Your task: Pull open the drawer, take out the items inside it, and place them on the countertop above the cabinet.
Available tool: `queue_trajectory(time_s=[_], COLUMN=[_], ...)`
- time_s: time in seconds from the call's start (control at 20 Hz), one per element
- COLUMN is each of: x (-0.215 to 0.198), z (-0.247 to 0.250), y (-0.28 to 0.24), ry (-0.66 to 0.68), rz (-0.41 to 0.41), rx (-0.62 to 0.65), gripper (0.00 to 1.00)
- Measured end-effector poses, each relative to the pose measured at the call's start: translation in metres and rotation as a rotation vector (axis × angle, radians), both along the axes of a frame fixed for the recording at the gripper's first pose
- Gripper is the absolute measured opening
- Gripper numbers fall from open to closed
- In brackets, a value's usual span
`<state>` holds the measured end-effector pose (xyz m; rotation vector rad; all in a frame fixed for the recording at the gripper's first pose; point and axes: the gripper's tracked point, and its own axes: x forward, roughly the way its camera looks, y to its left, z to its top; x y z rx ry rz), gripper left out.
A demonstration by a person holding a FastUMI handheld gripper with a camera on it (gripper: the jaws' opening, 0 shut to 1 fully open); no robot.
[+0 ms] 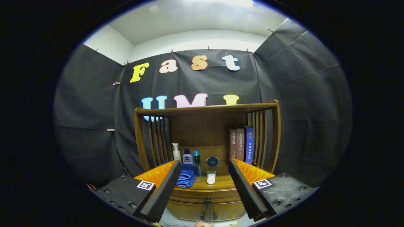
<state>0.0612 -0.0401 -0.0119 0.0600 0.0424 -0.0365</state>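
Tongs [205, 189] stand spread wide, gripping nothing, their two fingers [164, 192] angled outward with the wooden cabinet [206, 208] showing in the gap between them. Well beyond the fingertips, the drawer [206, 197] sits shut under the front edge of the surface [221, 183], a small dark handle [207, 200] at its middle. Below the drawer are two cabinet doors [192, 210], closed, with dark pulls where they meet.

On the surface, at its left side, a folded blue towel [186, 178] lies partly hidden behind the left finger. Near the front edge, about mid-width, a white tube [211, 177] stands on its cap. Behind it, toward the back, sits a small dark blue lidded cup [212, 161]. At the back left stand three bottles in a row: a white pump bottle [176, 152], a lotion bottle [187, 157] with a dark blue top, and a slim teal bottle [196, 156], close beside one another. At the back right three books [241, 145] stand upright, touching, two brown and one blue, against the slatted right side.

A wooden frame [206, 108] with vertical slats on both sides and a curved top rail encloses the surface on three sides. Black cloth [300, 104] hangs behind and around it. At the floor in front of the cabinet, a bit of a person's hand [203, 224] shows, too little of it visible to tell what it is doing.
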Motion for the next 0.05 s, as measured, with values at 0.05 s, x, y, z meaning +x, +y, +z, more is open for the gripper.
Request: queue_trajectory(time_s=[0.05], x=[-0.0039], z=[0.0013], y=[-0.0006], ry=[0.000], rz=[-0.001], rx=[-0.003], gripper=[0.98])
